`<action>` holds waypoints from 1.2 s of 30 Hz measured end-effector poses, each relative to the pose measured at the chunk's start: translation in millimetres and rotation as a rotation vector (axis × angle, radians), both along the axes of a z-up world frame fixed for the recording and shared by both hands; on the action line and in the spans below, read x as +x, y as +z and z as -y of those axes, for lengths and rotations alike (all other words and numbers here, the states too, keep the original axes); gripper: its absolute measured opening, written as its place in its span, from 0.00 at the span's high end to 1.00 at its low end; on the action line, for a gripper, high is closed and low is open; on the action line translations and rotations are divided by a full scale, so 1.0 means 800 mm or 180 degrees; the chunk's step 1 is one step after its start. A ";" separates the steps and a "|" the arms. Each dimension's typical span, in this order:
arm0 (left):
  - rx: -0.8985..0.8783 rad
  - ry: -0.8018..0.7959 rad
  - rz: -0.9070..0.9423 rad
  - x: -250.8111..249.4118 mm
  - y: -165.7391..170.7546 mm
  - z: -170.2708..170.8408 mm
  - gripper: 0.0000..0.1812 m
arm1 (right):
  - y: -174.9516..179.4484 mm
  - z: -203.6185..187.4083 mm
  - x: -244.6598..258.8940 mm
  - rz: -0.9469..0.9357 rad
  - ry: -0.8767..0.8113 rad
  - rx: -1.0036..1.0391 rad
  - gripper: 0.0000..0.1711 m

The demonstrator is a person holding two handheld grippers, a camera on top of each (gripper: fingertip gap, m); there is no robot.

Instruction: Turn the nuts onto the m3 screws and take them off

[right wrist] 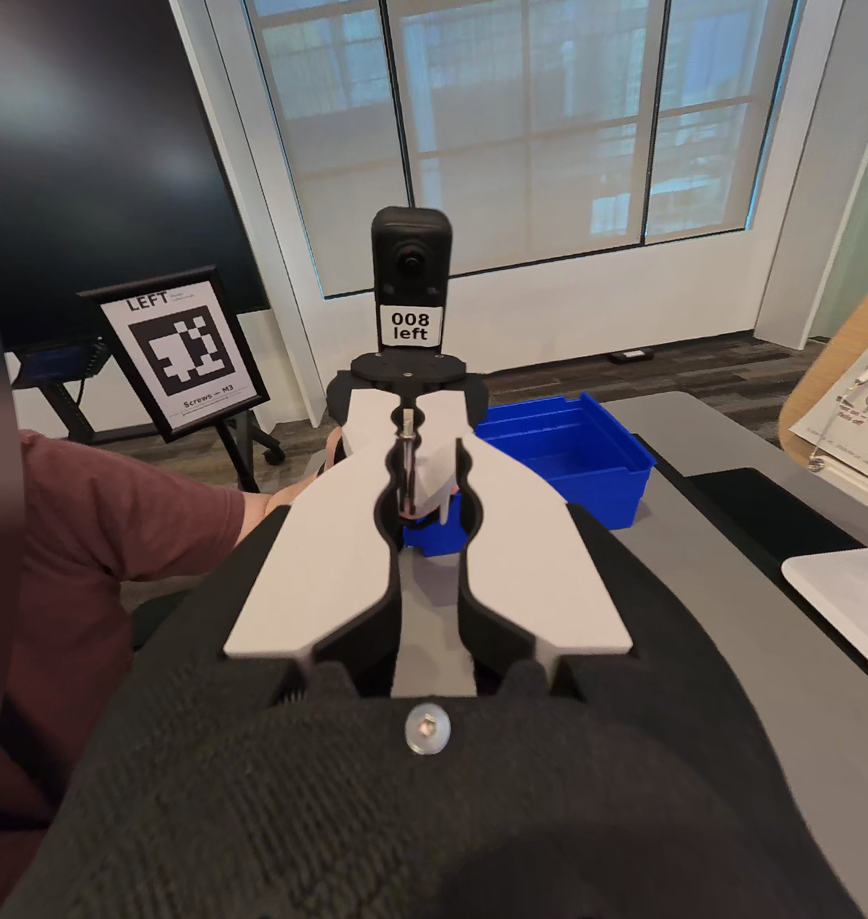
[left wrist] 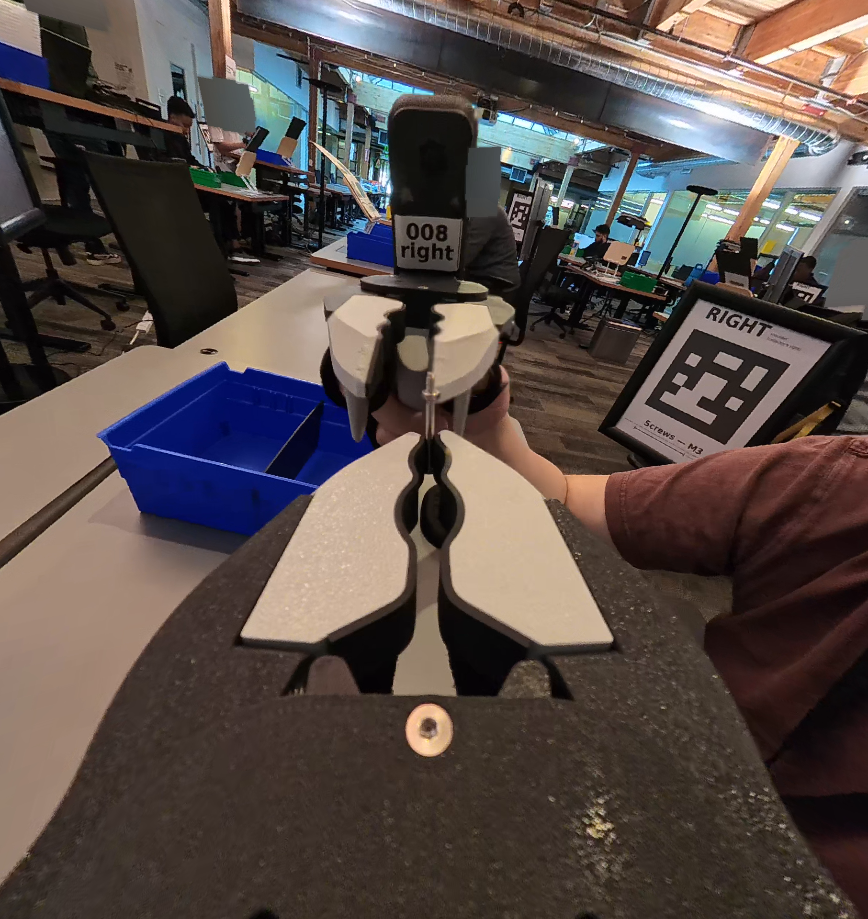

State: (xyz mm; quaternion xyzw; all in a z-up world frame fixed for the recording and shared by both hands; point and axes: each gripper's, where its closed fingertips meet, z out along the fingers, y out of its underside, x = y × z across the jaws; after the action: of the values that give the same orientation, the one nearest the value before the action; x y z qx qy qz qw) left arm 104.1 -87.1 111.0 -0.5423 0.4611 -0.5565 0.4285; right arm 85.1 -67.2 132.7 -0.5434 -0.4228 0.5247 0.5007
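The left tongs (left wrist: 428, 442) are clamped on the lower end of one slim metal screw (left wrist: 429, 413), which stands upright out of their tips toward 12 o'clock. One small nut (left wrist: 430, 395) sits on the screw's shaft, above the left tips. The right tongs (right wrist: 424, 447) face the left ones head-on with their tips spread apart on either side of the screw, not closed on it; in the right wrist view the screw (right wrist: 408, 462) lies along the inner edge of one finger, and whether that finger touches the nut cannot be told. One blue bin (left wrist: 233, 447) with a dark divider rests on the grey counter (left wrist: 63, 621) at about 9 o'clock from the left tongs. Two framed marker signs stand off the counter, one (left wrist: 720, 383) behind each (right wrist: 183, 358) device.
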 end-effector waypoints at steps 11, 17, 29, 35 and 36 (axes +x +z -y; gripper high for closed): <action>-0.0013 -0.0004 -0.0039 0.003 -0.005 -0.002 0.99 | -0.003 0.001 -0.005 0.0018 -0.0013 -0.0030 0.88; -0.0071 -0.0036 -0.0006 0.000 -0.004 -0.003 0.99 | 0.000 -0.003 0.003 -0.0039 -0.0021 -0.0131 0.89; -0.0132 -0.0047 0.0013 0.001 -0.008 -0.008 0.99 | -0.002 -0.012 0.007 -0.0088 -0.0073 -0.0160 0.89; -0.0066 -0.0104 -0.0022 0.003 -0.010 -0.003 0.99 | -0.008 -0.004 -0.005 -0.0026 0.0031 -0.0179 0.86; -0.0055 -0.0101 -0.0018 0.003 -0.010 -0.004 0.99 | -0.011 -0.006 -0.006 0.0008 0.0006 -0.0179 0.84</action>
State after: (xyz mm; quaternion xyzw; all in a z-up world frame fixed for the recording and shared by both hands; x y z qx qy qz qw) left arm 106.1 -84.3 103.4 -0.5403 0.4660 -0.5656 0.4136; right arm 80.3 -62.6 124.0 -0.5575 -0.4091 0.5361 0.4842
